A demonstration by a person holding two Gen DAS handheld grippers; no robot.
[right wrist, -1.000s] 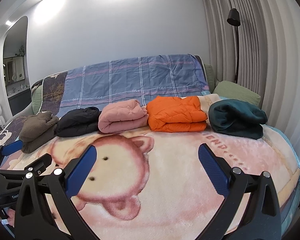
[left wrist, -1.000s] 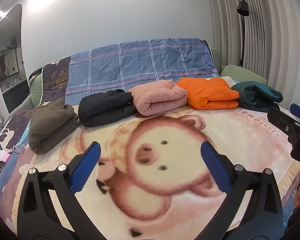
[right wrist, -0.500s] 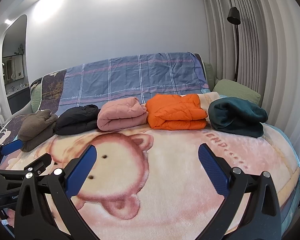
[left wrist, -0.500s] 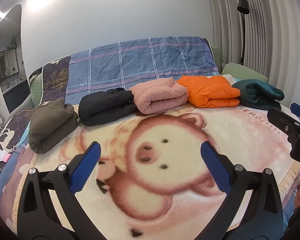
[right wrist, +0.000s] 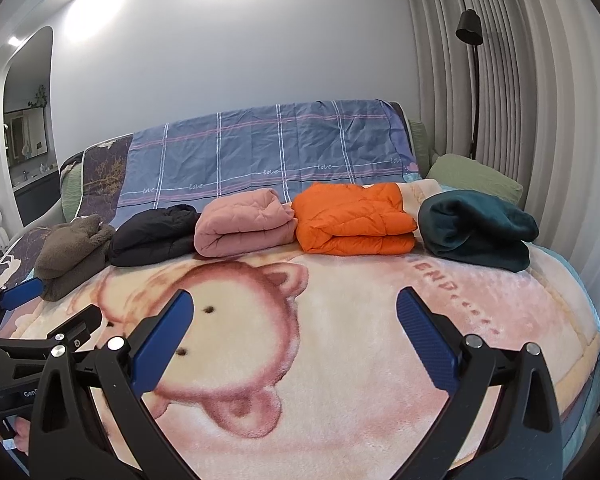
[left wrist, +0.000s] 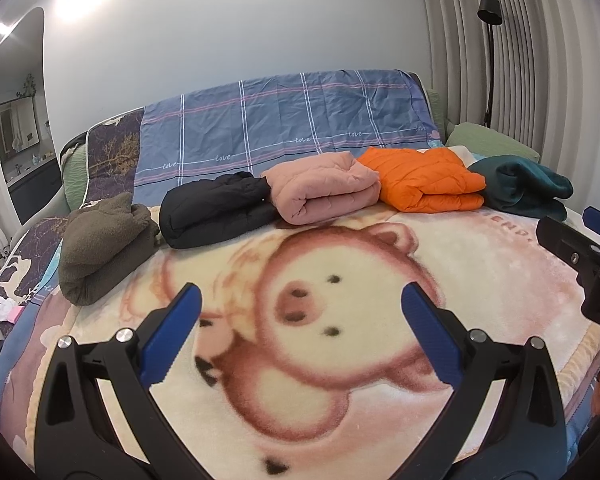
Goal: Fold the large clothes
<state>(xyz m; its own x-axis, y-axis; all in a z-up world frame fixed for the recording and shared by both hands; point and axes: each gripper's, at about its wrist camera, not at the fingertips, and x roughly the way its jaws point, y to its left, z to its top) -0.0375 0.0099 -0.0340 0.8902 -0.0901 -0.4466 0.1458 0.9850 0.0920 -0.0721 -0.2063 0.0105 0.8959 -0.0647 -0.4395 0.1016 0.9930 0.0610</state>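
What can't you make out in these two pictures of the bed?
- Left view: small white and pink item at the bed's left side, too small to identify.
- Right view: hand holding the left gripper, cut off by the edge.
- Both views: folded clothes' undersides, hidden against the blanket.

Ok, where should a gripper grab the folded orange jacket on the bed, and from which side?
Probably the orange jacket's rounded fold, at its left end beside the pink jacket. There the layers wrap into one thick roll, so one pinch likely holds them all. Come from the front over the bare blanket; the right end shows two separate layers.
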